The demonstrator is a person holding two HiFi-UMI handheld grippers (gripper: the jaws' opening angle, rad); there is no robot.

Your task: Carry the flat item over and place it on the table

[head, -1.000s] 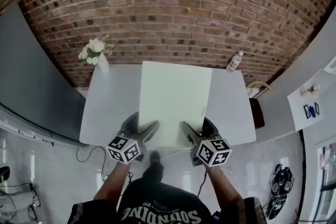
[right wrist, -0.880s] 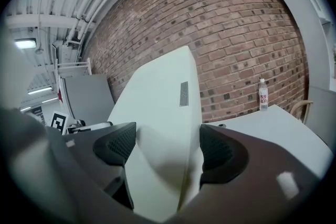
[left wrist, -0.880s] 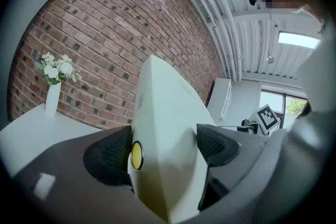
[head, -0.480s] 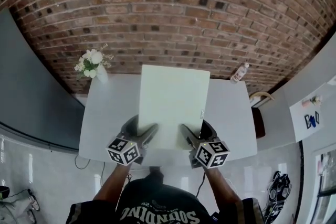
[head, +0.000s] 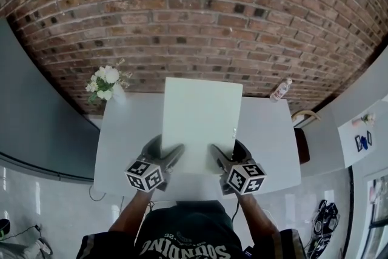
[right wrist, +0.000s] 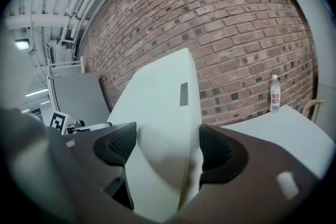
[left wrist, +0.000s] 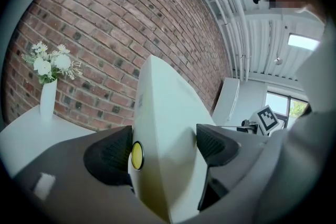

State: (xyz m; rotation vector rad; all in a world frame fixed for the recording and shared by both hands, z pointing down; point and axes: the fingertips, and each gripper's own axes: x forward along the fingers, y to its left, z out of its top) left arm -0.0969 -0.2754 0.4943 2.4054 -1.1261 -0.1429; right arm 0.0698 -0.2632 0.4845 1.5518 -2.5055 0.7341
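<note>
Right now you hold the pale flat board (head: pixel 202 121) by its near short edge, its long axis running straight away from you toward the brick wall (head: pixel 194 9); its broad face looks up, and its far end rises over the back of the white surface (head: pixel 121 136); your left tongs (head: pixel 173 153) are clamped on the near left corner, both pads pressed to the board's faces; your right tongs (head: pixel 214 152) grip the near right corner the same way, parted only by the board's thickness; a vase of white flowers (head: pixel 107 80) stands at the surface's far left corner, a plastic bottle (head: pixel 280 89) at its far right.
</note>
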